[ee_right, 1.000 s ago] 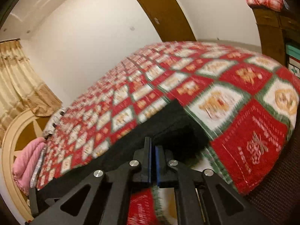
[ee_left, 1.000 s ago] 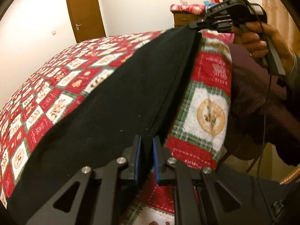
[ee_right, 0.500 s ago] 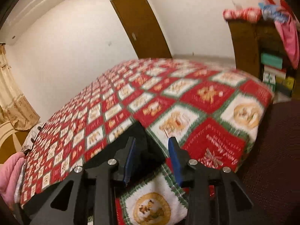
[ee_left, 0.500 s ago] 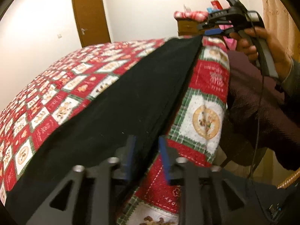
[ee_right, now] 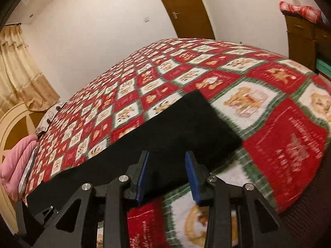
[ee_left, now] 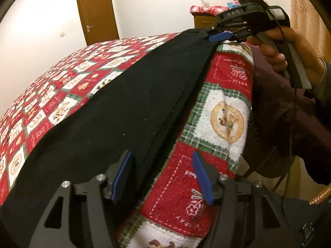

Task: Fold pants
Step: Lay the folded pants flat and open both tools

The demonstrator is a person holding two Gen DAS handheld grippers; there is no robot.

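Black pants lie flat in a long strip along the near edge of the bed, on a red, white and green patchwork quilt. My left gripper is open over the pants' near edge, which runs between its blue pads. My right gripper is open just above the other end of the pants, holding nothing. The right gripper also shows in the left wrist view, at the far end of the pants with its blue pad showing.
The quilt covers the whole bed and drops off at the near edge. A wooden dresser with a red checked cloth stands at the far right. A brown door is behind. A pink pillow and a curved headboard are at the left.
Both grippers have opened and let go of the pants' edge. The pants now lie flat on the quilt. The right gripper has pulled back a little.
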